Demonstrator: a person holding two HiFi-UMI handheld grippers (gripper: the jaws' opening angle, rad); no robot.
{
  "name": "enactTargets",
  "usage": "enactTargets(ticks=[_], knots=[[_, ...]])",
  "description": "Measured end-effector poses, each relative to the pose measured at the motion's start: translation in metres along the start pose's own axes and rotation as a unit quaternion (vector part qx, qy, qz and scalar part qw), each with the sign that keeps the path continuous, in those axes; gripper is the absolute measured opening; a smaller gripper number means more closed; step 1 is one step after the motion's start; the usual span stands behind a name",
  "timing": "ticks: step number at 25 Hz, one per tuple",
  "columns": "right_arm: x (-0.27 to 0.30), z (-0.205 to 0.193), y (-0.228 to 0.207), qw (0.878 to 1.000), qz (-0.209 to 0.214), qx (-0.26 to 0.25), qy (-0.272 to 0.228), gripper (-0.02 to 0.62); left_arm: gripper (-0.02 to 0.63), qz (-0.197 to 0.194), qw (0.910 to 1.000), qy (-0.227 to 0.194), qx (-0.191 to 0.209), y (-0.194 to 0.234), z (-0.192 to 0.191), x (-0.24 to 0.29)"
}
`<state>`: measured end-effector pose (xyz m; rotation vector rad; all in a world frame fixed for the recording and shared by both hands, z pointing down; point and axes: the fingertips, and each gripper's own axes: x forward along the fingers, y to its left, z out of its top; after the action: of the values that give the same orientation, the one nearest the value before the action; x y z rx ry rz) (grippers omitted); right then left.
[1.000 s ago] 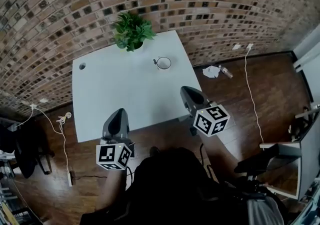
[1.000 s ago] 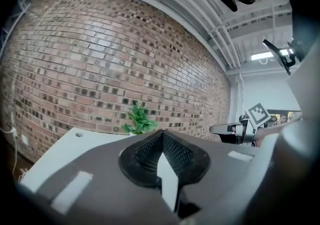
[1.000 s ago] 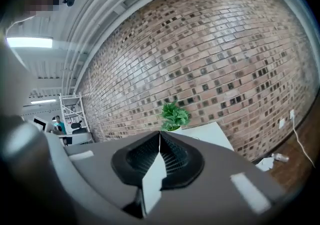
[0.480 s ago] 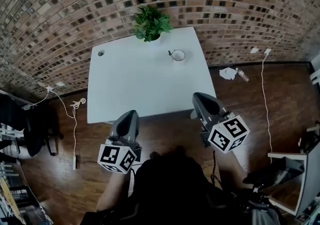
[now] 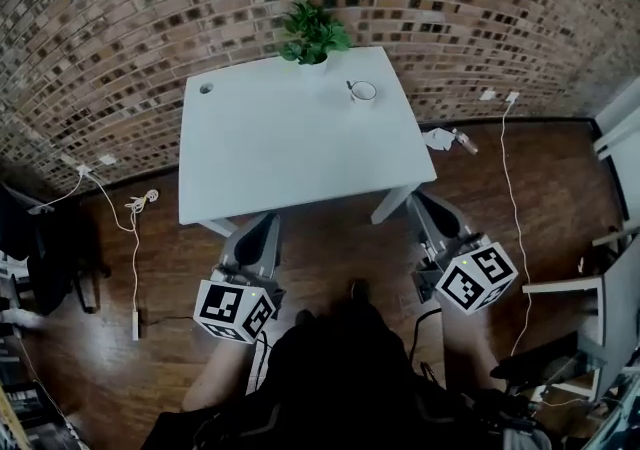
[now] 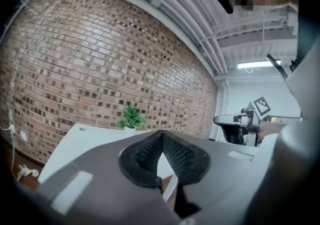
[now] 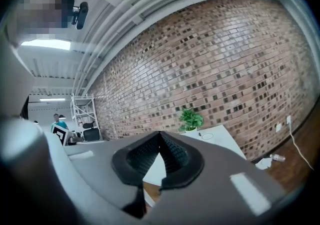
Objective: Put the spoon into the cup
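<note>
A white cup (image 5: 365,91) stands near the far right corner of the white table (image 5: 290,153). A thin dark spoon handle (image 5: 351,86) sticks out over its left rim. In the right gripper view the cup (image 7: 207,136) and the spoon (image 7: 199,133) are small and far off. Both grippers hang over the wooden floor, short of the table's near edge. My left gripper (image 5: 266,223) is shut and empty, its pads (image 6: 172,151) meeting at the tip. My right gripper (image 5: 422,200) is also shut with nothing held, and its pads (image 7: 172,155) touch. The left gripper view does not show the cup.
A potted plant (image 5: 314,34) stands at the table's far edge by the brick wall. A cable hole (image 5: 206,88) marks the far left corner. Crumpled paper (image 5: 435,138) and cables (image 5: 132,213) lie on the floor. Furniture (image 5: 610,268) stands at the right.
Both grippers have drawn back from over the table's near edge to the floor in front of it. The table, cup and plant now look smaller and farther away.
</note>
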<state>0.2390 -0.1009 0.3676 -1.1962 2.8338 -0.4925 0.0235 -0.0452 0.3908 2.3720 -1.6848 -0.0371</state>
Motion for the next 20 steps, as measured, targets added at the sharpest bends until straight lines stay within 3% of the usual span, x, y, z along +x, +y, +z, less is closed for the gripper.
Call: enactTargets(ticks=[4,8,14,20], knots=[[-0.028,0.007,0.024,0.999,-0.022,-0.025,-0.014,0.006,0.0,-0.013,0.9998,-0.001,-0.016,-0.003,-0.003,-0.028],[-0.05,0.003,0.031,0.998,-0.03,-0.044,-0.021,0.006,0.0,-0.032,0.9994,-0.01,-0.003,-0.021,-0.003,-0.043],[-0.08,0.004,0.029,0.999,-0.009,-0.04,-0.027,0.006,0.0,-0.029,0.9995,-0.01,-0.008,-0.052,0.001,-0.046],[-0.11,0.013,0.014,0.998,-0.012,-0.039,-0.041,0.006,0.0,-0.037,0.9991,-0.011,0.015,-0.091,0.005,-0.049]])
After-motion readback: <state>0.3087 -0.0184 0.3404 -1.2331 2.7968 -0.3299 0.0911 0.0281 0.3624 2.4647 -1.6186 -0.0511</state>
